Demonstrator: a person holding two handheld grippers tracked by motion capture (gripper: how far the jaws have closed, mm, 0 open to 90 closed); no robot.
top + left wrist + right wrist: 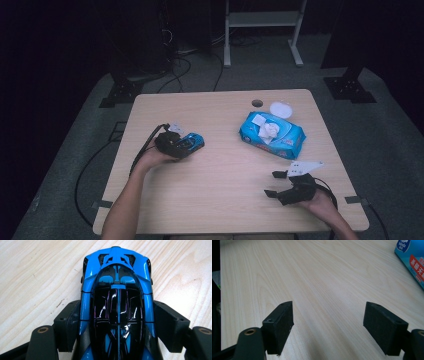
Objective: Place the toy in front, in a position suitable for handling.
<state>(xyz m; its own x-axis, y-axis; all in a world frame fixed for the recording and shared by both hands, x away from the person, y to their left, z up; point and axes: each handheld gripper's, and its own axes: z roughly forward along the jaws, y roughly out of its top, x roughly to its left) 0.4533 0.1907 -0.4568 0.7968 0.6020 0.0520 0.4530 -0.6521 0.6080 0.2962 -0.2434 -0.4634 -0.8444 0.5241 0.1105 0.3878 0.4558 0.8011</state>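
Pale wood-grain tabletop, dark room behind. Two hand-held grippers are counted. The left hand-held gripper is clamped on one toy car, its pads pressed against both flanks; the car is seen at the tabletop's left-centre. The right hand-held gripper is spread wide over bare wood. The car: glossy blue body, black glazed canopy. One blue wipes pack and one white lid are noted farther off.

Light wood table, a few bits laid out on it

A blue toy car is seen left of centre, a blue wipes pack upper right, a white lid just behind it.
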